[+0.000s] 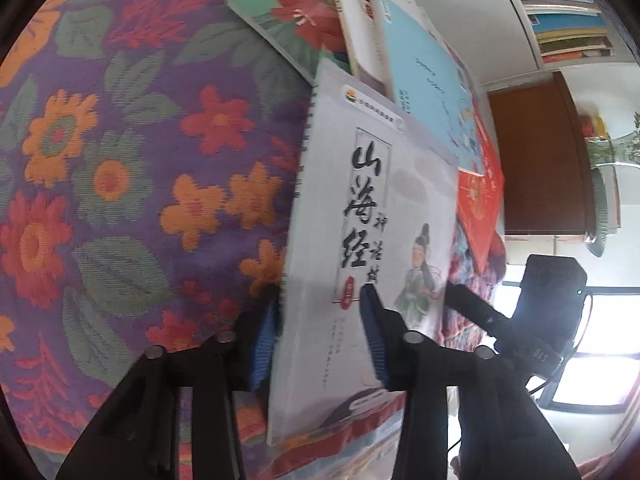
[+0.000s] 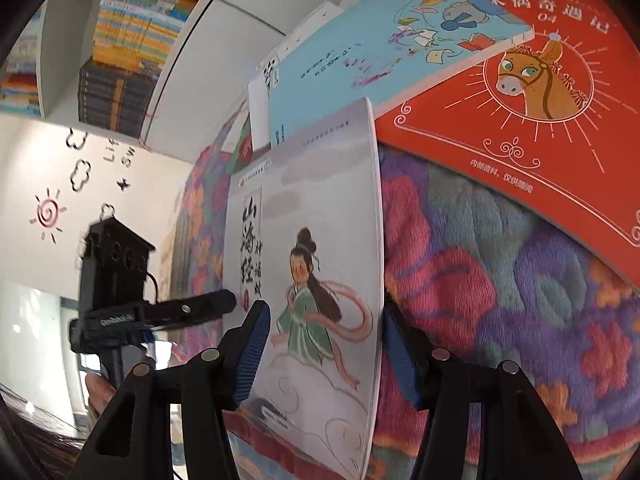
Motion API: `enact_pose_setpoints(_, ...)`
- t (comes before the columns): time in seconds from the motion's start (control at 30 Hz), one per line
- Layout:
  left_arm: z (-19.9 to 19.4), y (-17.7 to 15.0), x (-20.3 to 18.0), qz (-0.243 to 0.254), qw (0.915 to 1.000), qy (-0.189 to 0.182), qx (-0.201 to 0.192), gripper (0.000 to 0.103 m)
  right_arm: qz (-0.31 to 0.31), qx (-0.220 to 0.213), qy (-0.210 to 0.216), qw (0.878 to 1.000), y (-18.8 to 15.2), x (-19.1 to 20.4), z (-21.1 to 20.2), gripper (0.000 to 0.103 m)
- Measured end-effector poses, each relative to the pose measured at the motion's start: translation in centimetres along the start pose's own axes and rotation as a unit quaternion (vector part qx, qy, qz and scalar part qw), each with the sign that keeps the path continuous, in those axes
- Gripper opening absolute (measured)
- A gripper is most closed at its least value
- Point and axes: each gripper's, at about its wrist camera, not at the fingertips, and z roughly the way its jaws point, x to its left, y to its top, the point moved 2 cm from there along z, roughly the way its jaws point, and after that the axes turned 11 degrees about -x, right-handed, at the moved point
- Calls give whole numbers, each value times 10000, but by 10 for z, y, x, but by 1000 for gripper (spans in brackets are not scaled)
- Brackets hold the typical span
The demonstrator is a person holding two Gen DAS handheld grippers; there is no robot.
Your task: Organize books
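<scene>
We hold one book, the grey book [image 1: 372, 216] with a painted figure on its cover, between both grippers above the flowered cloth [image 1: 120, 168]. It stands nearly upright, tilted a little, with its long axis running away from our fingers toward the pile.

The left gripper [image 1: 320, 336] takes the book at its spiral-bound edge: one blue pad lies on the cover and the other behind the spine, so the fingers pinch the book. The right gripper [image 2: 324, 344] is at the opposite, free edge. One pad [image 2: 250, 350] lies against the cover; the other is behind the page block, and we cannot tell if it presses, but the book sits between the fingers. Both hands are equally near the book, one at each long edge.

Beyond the top of the grey book lies the pile: a blue book [image 2: 384, 48], a red book [image 2: 532, 92] under it, a white book [image 1: 360, 20] and a green book [image 1: 296, 20]. These block a forward push. A shelf [image 2: 120, 52] with stacked books stands behind the pile.
</scene>
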Motion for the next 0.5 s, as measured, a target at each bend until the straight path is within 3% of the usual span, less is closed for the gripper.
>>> enact_pose_setpoints(0.17, -2, 0, 3, -14, 9999, 117, -36, 32, -256, 6, -178, 9995, 1, 6, 2, 53)
enact_pose_setpoints(0.33, -4, 0, 5, -36, 9998, 164, -63, 32, -627, -26, -816, 9947, 1, 13, 5, 29)
enact_pose_setpoints(0.5, 1, -2, -3, 1, 9996, 236, -167, 32, -574, -37, -843, 9948, 3, 9, 6, 28)
